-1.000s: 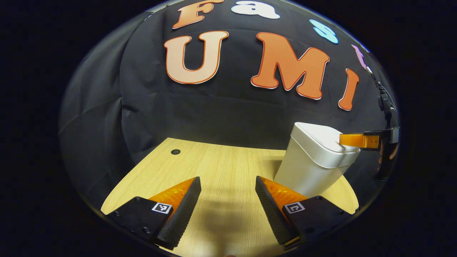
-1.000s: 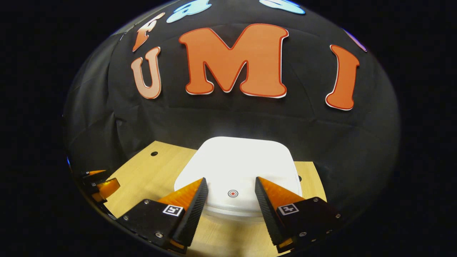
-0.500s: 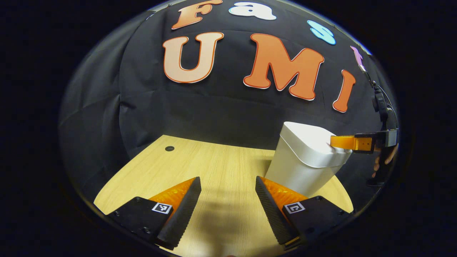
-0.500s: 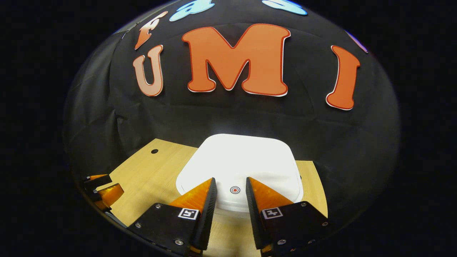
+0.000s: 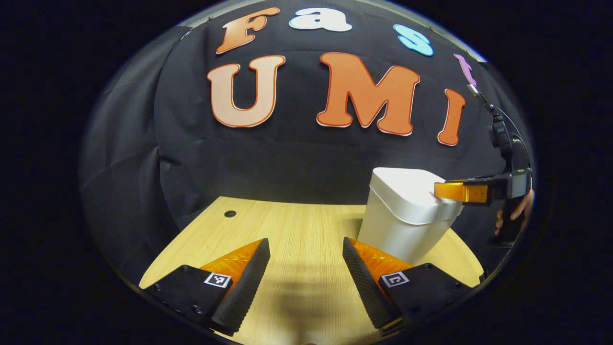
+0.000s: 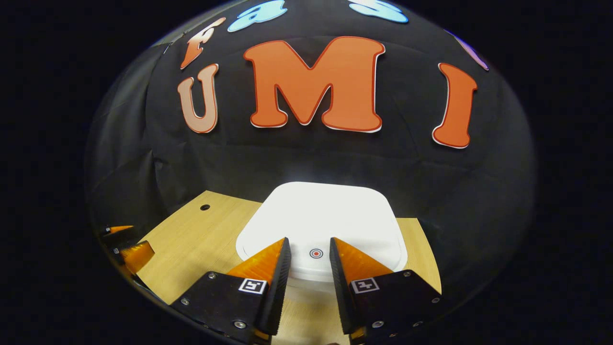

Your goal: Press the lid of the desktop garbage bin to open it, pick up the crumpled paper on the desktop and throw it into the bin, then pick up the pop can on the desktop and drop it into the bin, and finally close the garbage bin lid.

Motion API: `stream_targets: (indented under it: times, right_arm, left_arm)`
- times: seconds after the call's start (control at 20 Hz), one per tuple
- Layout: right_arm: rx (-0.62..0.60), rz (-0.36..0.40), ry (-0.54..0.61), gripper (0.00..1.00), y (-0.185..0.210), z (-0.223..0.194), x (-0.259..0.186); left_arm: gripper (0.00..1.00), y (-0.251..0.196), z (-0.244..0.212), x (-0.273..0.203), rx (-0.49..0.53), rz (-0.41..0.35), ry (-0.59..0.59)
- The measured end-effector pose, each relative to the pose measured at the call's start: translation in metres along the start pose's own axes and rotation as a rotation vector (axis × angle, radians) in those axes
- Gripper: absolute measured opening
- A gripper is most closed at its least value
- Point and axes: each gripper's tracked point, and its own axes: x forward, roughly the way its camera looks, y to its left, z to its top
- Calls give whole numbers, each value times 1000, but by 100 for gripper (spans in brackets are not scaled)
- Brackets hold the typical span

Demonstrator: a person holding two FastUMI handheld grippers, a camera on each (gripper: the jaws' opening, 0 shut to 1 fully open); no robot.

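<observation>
Right gripper (image 6: 309, 249) jaws narrowed since a second ago, small gap left, over shut lid (image 6: 321, 218) dot; press likely. Left gripper (image 5: 305, 249) jaws wide apart over counter (image 5: 287, 225).

My left gripper (image 5: 305, 242) sits low over the table (image 5: 297, 225), its fingers spread apart with bare tabletop between them. Ahead and to its right the bin (image 5: 407, 218) stands upright near the table's back edge, the booth wall just behind it. A small hole (image 5: 230, 213) lies in the tabletop far off to the left, near the back. My right gripper (image 6: 309, 242) is above the front edge of the bin's lid (image 6: 325, 215), with the lid's round mark (image 6: 315, 253) between its narrowly parted fingers. Seen from the left gripper view, its tips seem to touch the lid, though I can't be sure.
</observation>
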Motion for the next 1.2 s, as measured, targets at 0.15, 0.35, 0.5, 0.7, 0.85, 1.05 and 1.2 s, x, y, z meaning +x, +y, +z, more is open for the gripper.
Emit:
stream_targets:
  times: [0.15,0.35,0.5,0.7,0.85,1.05,1.2]
  right_arm:
    - [31,-45,5,50,-2,-1,-1]
    - [36,-143,6,54,-6,0,-7]
    - [65,-171,-16,61,8,0,-23]
    - [40,-194,-116,61,23,14,-45]
    - [42,-197,-195,64,35,26,-63]
    - [41,-196,-269,75,46,35,-78]
    - [18,-190,-309,78,55,40,-85]
  left_arm:
    - [99,20,8,-2,11,-5,-20]
    - [98,45,29,-15,5,-23,-76]
    - [97,64,34,-15,-38,-16,-91]
    - [98,84,36,-24,-45,-4,-106]
    - [98,90,48,-29,-28,-7,-142]
    - [98,94,69,-43,-14,-18,-206]
    - [98,93,82,-50,-2,-22,-238]
